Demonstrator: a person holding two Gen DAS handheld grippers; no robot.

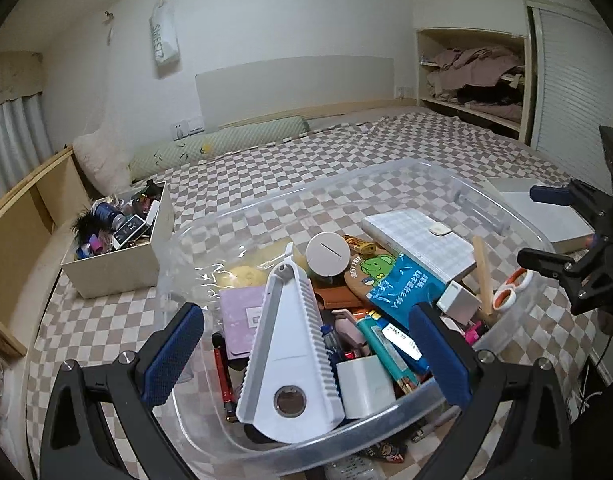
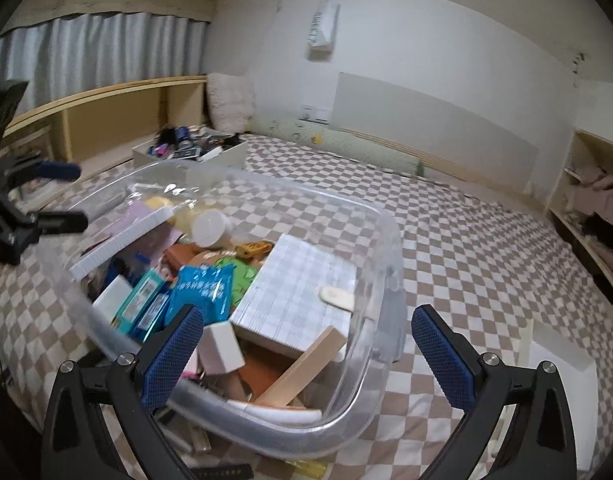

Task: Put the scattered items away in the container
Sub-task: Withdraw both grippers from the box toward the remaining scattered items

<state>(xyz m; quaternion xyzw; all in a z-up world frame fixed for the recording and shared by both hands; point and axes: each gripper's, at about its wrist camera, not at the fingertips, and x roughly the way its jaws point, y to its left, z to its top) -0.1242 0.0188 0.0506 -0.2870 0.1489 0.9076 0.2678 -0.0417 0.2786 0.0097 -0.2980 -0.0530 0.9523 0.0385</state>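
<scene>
Clutter fills a clear plastic storage tub [image 1: 386,184] that sits on a bed covered in a beige-and-white checked sheet [image 1: 346,148]. Inside lie a white ridged triangular plastic tool [image 1: 290,356], a grey checked notebook with a snap tab [image 1: 418,240], a blue printed packet [image 1: 402,284], a round white lid [image 1: 328,254], orange-handled scissors [image 1: 510,288] and a pale wooden stick [image 2: 302,368], among smaller bits. The left gripper [image 1: 306,360] hangs over the tub's near rim with its blue pads spread wide, gripping nothing; the right gripper [image 2: 306,356] likewise hovers released above the tub's opposite corner. A few small items still peek from under the tub's near edge, too blurred to name, so the tidying looks nearly but not wholly done. The heap stands high, and the judged risk is that a descending finger nudges the propped triangular tool or stick out over the rim, or catches the rim and tips the tub on the soft mattress. Beyond, a cream cardboard box of oddments [image 1: 118,256] rests near a long green bolster pillow [image 1: 218,144]; white walls, grey curtains [image 2: 98,48] and an open wooden shelf of folded clothes [image 1: 474,76] surround the bed.
</scene>
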